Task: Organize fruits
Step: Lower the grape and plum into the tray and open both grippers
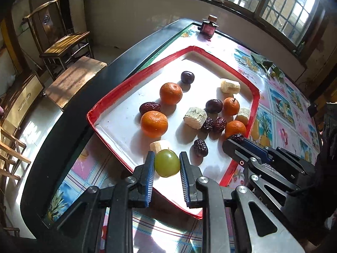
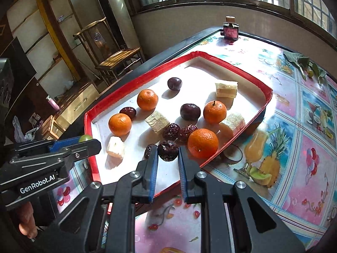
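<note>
Left wrist: I'm angling left tongs (image 1: 166, 163) downward, gripping the green grape (image 1: 167, 163); right tongs (image 2: 167, 155) pinching a red date (image 2: 167, 150) over the tray (image 2: 90, 139).

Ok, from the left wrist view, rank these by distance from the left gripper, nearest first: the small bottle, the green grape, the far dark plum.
1. Green grape: between the left gripper's fingers.
2. Far dark plum: on the tray, mid-distance, toward its far end.
3. Small bottle: on the table's far edge, beyond the tray.
</note>
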`<state>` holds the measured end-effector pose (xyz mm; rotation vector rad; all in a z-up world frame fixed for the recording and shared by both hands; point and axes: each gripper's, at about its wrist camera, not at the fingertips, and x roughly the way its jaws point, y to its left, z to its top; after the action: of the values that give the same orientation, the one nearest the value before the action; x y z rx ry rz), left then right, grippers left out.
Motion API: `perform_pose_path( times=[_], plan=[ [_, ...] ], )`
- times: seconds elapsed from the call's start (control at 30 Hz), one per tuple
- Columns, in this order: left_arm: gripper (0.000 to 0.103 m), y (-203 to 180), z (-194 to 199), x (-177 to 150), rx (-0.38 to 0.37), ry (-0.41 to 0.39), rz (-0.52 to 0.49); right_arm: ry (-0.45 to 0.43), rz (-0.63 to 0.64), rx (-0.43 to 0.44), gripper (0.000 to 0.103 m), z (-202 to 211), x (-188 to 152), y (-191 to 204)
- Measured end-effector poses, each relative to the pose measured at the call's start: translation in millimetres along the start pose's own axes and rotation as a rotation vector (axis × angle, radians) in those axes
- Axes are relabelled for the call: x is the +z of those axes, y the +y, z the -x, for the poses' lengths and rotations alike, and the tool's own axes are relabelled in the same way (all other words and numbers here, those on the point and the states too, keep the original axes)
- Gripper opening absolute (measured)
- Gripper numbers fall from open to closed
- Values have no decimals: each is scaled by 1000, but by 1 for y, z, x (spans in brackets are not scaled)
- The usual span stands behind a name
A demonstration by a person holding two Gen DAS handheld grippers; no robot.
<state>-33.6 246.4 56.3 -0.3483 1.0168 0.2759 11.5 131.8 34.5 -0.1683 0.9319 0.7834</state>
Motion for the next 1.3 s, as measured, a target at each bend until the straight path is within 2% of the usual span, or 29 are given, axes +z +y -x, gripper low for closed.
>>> perform_pose_path(
  times=[0.17,0.57,1.0,1.07,1.17,1.3],
  plan=[
    [21,-11,-16,-2,-7,35,-19,32,10,-15,21,-13,1,-1],
    [21,-16,-16,2,14,-2,-54,49,-14,-9,21,-19,4,-10],
    [31,-20,-14,-1,22,-31,-91,72,-15,8,21,-24,8,-15],
    [35,-20,-13,-2,27,-30,-104,74,-17,6,21,-23,9,-16],
    [46,-19,-12,-1,47,-39,-105,77,-15,3,21,-23,10,-17],
    [66,-11,-14,1,44,-45,-72,76,-27,6,21,-21,11,-20]
  ],
)
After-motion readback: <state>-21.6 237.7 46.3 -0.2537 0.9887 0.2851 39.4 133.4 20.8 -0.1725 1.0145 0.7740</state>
